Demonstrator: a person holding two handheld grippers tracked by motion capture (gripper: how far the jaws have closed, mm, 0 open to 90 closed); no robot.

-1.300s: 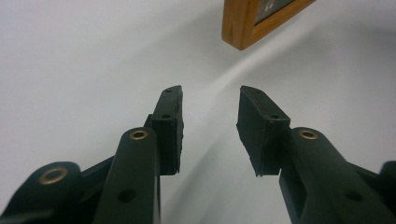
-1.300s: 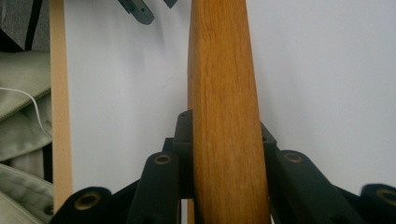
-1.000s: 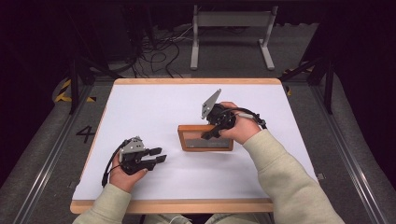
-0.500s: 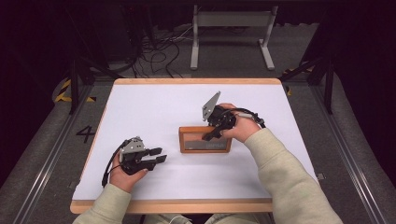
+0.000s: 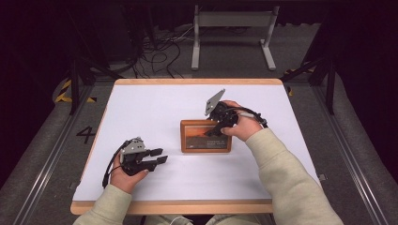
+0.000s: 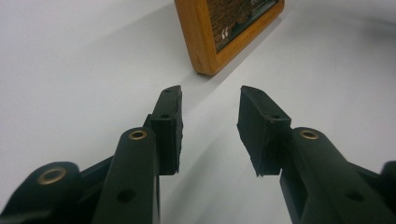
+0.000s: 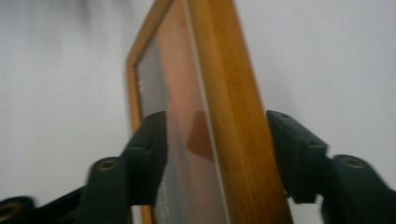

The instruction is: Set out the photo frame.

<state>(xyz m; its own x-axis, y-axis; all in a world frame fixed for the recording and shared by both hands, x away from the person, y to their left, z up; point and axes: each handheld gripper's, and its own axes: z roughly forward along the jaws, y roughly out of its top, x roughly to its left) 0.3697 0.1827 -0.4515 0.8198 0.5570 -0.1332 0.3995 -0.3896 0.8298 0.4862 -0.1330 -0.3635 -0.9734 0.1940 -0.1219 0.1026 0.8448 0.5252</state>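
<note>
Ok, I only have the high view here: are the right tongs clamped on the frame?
Observer: No. In the right gripper view the right tongs have just been opening. The frame stands edge-on between the pads, with a gap showing at one pad.
Operator: And the left tongs, anything in them?
Observer: Nothing. The left gripper view shows the left tongs open over the table, pointed at a corner of the frame.
Operator: Any print readable on the picture?
Observer: Just a white quotation mark near that corner.
</note>
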